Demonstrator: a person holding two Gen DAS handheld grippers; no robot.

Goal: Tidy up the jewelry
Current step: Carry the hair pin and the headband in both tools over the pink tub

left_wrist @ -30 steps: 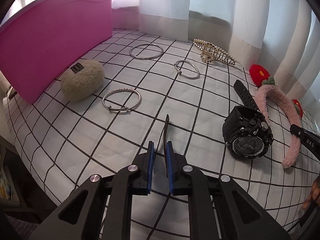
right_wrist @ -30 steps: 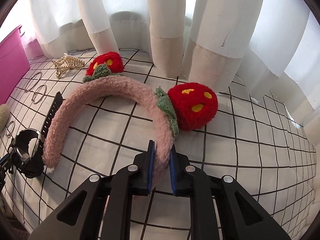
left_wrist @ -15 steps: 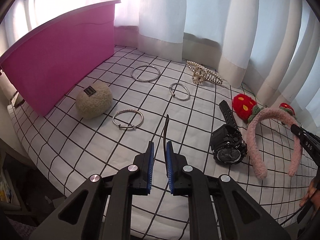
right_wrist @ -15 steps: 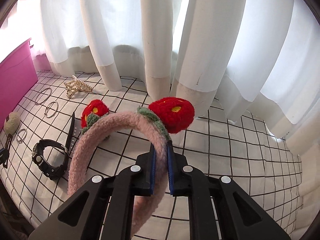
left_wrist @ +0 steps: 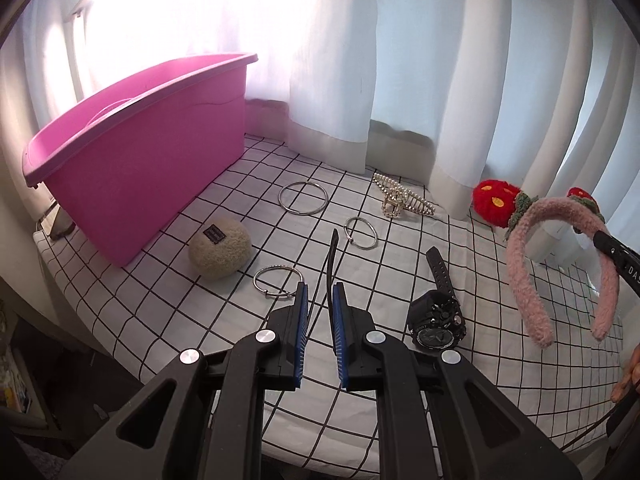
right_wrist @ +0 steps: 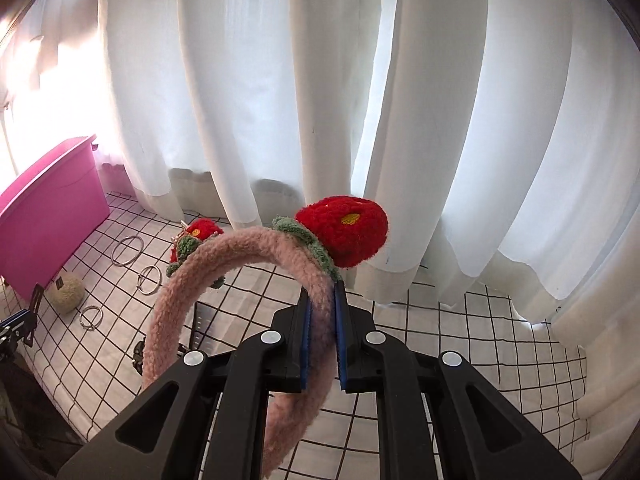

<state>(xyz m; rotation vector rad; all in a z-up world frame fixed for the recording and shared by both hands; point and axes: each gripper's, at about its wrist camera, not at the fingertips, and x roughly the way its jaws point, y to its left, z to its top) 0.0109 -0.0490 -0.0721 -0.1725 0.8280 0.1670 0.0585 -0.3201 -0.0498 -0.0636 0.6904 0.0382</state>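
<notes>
While the fluffy pink headband with red knitted flowers hangs in the air above the checked cloth, the right gripper pinches its band. Across the cloth, the left gripper nips a thin dark strap near the pink plastic bin.

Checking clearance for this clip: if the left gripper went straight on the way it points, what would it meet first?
The left gripper, shut on a thin dark strip, points down at the checked cloth. It would probably meet bare cloth between the clasp bangle and the small ring, though depth is unclear.
</notes>
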